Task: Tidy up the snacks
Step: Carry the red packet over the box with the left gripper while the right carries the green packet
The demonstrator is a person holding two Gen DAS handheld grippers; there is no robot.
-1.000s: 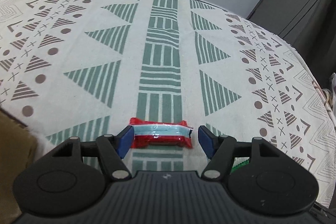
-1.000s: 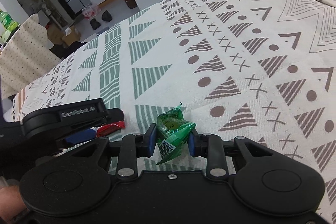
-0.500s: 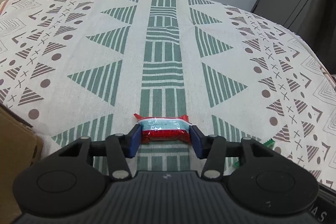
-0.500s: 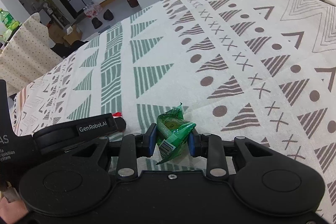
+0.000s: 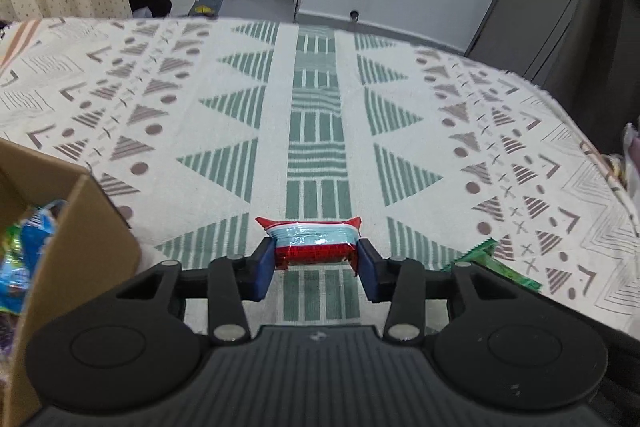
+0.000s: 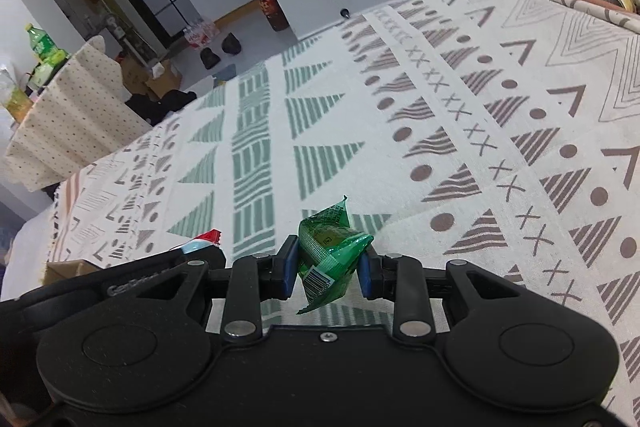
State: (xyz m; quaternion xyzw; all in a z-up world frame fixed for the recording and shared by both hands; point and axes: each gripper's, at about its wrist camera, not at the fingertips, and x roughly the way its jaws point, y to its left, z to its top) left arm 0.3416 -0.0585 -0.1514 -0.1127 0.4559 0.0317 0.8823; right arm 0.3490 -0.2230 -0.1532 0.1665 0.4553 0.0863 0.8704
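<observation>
Left gripper [image 5: 316, 269] just clamped and lifted the red snack [image 5: 314, 242]; right gripper [image 6: 328, 269] still pinches the green snack [image 6: 329, 259]; both seem bound for the box [image 5: 80, 227].

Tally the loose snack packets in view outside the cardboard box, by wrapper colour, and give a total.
Red-and-blue snack packet: 1, clamped in the left hand-held gripper.
Green snack packet: 1, clamped in the right hand-held gripper.
Total: 2.
The cardboard box holds more packets, but only part of its inside shows, so they are not counted.
</observation>
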